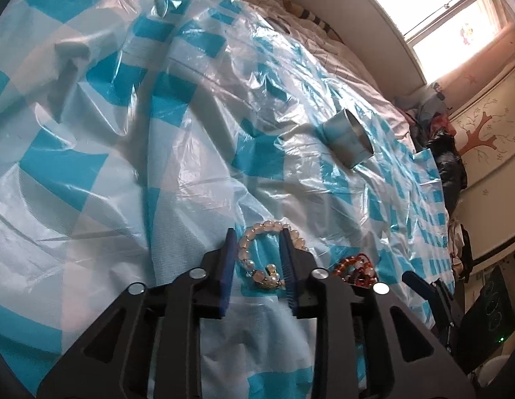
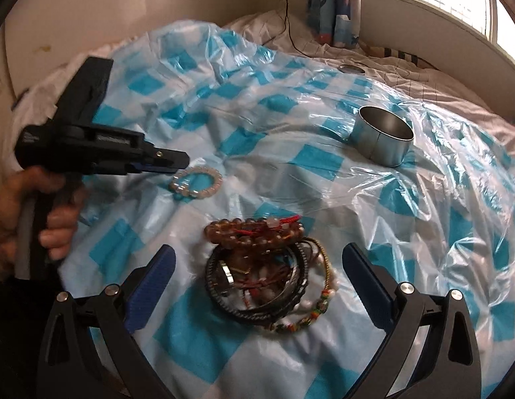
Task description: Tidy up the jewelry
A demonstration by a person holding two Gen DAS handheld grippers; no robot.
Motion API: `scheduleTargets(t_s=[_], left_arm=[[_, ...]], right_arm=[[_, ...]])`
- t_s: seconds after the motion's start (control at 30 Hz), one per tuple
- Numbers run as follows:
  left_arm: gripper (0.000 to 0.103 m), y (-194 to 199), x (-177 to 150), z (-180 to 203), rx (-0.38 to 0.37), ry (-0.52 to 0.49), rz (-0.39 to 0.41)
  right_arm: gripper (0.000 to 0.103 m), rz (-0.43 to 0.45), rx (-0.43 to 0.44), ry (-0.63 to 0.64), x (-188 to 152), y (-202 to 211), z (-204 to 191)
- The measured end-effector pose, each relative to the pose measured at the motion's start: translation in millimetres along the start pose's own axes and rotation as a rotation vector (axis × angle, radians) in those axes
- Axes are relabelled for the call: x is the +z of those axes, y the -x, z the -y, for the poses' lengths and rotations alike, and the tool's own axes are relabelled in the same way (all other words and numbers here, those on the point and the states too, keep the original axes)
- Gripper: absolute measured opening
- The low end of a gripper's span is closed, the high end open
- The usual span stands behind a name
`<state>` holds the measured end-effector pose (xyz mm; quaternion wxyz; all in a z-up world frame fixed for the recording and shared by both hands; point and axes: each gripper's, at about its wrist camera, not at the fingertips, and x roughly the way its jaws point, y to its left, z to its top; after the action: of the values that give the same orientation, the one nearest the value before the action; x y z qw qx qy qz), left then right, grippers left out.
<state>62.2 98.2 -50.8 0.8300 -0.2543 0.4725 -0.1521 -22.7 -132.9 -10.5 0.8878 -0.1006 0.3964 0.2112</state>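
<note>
A pale bead bracelet [image 1: 262, 249] lies on the blue-and-white checked plastic sheet [image 1: 157, 166]. My left gripper [image 1: 257, 237] is open, its jaws straddling one side of the bracelet, one finger inside the loop. In the right wrist view the left gripper [image 2: 177, 163] hovers at the bracelet's [image 2: 197, 183] left edge. My right gripper [image 2: 257, 259] is wide open and empty, just short of a pile of bracelets [image 2: 264, 272]: brown beads on top, black bands and coloured bead strands below. A round metal tin [image 2: 382, 139] stands open beyond; it also shows in the left wrist view [image 1: 348, 138].
The sheet is crumpled over a bed. A tin lid [image 2: 352, 68] lies on the bedding at the back. A cable [image 2: 290, 16] runs down the wall. A window [image 1: 440, 16] and clutter [image 1: 437, 133] lie to the right.
</note>
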Motion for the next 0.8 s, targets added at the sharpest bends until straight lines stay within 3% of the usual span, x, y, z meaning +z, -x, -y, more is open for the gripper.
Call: scheduleTargets(t_s=[0.13,0.23,0.4,0.53,0.7,0.8], left_arm=[[0.035,-2.0,0.5,1.5,-0.006,-0.005,-0.005],[0.036,-5.3,1.1,1.5,-0.004,0.0,-0.011],[0.037,-8.4,0.8,3.0,-0.003,-0.001,-0.016],[0.039,-9.9,1.5,4.6,-0.002,0.003,-0.014],[0.039,-13.6,2.0,7.2,0.015,-0.014,-0.019],[0.039,-15.9,1.2,11.5,0.033,-0.044,-0.025]], right_arm=[[0.097,-0.022,-0.09,0.16,3.0,-9.3,-16.1],[0.094,-0.051,-0.123,0.297,8.2,-19.5,-27.2],[0.061,-0.164,-0.082,0.557,18.7,-38.8,-48.6],[0.047,-0.225,-0.035,0.681,27.6,-48.9,-56.6],[0.015,-0.314,0.044,0.704,32.4,-60.0,-56.5],[0.013,-0.308,0.095,0.593,37.7,-57.3,-44.2]])
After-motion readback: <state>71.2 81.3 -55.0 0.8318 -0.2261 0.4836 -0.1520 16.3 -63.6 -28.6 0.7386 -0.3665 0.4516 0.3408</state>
